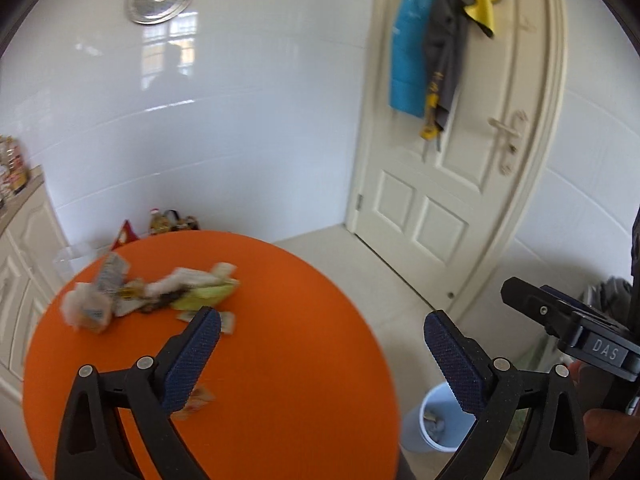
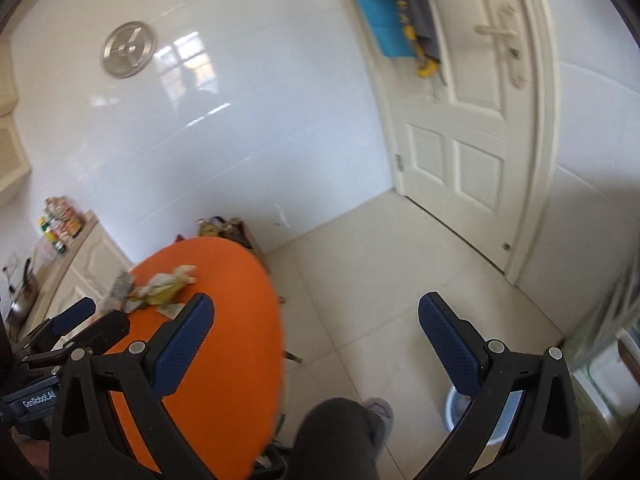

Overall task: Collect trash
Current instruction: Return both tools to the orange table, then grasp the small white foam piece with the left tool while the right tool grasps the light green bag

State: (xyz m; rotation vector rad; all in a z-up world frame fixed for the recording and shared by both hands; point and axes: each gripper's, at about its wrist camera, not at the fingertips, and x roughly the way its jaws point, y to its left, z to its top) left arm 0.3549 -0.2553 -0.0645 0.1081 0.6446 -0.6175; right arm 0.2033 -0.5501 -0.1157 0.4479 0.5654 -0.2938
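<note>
Blurred trash heap on orange table, bin half-hidden behind wide, empty left tool.

Both views are bright with even daylight. A window reflection glares on the glossy white tiled wall. Motion blur smears the crumpled paper and wrapper trash on the round orange table. Fisheye distortion bows the cream panelled door; black vignetting fills the corners.

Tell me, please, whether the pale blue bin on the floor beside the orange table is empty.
Not empty: the left wrist view looks into the bin and shows crumpled pale scraps at its bottom. It is far from full, with bare inner wall above them.
</note>
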